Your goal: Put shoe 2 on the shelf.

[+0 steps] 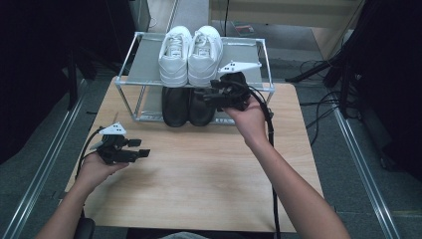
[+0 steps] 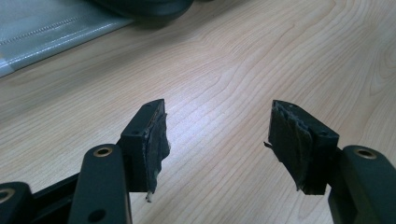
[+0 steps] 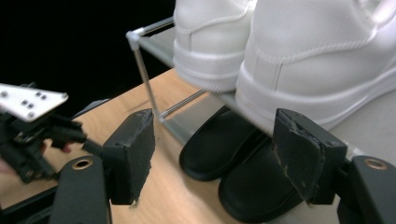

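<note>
A two-tier metal-framed shoe rack (image 1: 127,79) stands at the far edge of the light wooden table (image 1: 199,174), with a pair of white lace-up sneakers (image 1: 190,47) on top and a pair of black shoes (image 1: 188,105) beneath. The right gripper (image 3: 212,154) is held just before the right black shoe's heel, jaws apart and empty. The left gripper (image 2: 217,140), well apart at the table's left, hovers over bare wood, jaws likewise spread on nothing.
</note>
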Available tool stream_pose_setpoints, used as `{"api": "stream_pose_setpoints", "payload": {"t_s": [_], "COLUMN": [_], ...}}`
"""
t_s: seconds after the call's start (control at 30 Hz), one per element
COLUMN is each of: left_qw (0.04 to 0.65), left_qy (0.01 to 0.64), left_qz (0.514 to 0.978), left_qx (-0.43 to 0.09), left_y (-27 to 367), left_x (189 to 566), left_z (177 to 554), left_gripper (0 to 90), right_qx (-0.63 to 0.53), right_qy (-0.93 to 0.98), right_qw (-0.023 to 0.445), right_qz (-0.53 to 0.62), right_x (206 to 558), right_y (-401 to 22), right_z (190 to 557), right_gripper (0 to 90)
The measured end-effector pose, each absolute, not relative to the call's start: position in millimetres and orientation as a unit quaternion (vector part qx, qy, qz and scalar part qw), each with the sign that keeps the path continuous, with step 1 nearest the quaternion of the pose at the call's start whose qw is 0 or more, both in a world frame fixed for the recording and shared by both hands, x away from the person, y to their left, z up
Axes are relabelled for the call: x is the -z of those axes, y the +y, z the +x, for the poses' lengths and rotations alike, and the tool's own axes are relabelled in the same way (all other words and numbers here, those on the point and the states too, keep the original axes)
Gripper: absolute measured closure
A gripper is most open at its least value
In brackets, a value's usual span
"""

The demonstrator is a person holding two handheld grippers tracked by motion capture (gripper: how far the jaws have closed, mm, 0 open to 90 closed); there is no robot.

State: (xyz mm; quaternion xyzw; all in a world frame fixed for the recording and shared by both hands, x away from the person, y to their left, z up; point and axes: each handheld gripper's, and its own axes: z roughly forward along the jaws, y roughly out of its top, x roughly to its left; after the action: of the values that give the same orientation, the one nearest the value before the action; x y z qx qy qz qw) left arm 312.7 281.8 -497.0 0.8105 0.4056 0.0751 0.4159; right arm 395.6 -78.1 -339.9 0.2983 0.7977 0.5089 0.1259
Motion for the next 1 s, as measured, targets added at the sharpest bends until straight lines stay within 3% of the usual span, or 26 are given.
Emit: {"api": "stream_pose_setpoints", "payload": {"t_s": [0.1, 1.0], "left_qw": [0.414, 0.405], "left_qy": [0.405, 0.402], "left_qz": [0.812, 0.818], "left_qx": [-0.076, -0.074], "left_y": [281.9, 278.8], "left_x": [497.1, 499.3], "left_z": [312.9, 312.8], "left_gripper": [37.4, 36.7], "right_qx": [-0.51, -0.501], "right_qy": [0.803, 0.803], "right_qw": [0.112, 0.094], "right_qz": [0.286, 0.308], "right_x": [347.4, 427.1], "right_y": [-84.9, -134.1], "right_z": [390.3, 354.2], "right_gripper": [25.4, 25.3]}}
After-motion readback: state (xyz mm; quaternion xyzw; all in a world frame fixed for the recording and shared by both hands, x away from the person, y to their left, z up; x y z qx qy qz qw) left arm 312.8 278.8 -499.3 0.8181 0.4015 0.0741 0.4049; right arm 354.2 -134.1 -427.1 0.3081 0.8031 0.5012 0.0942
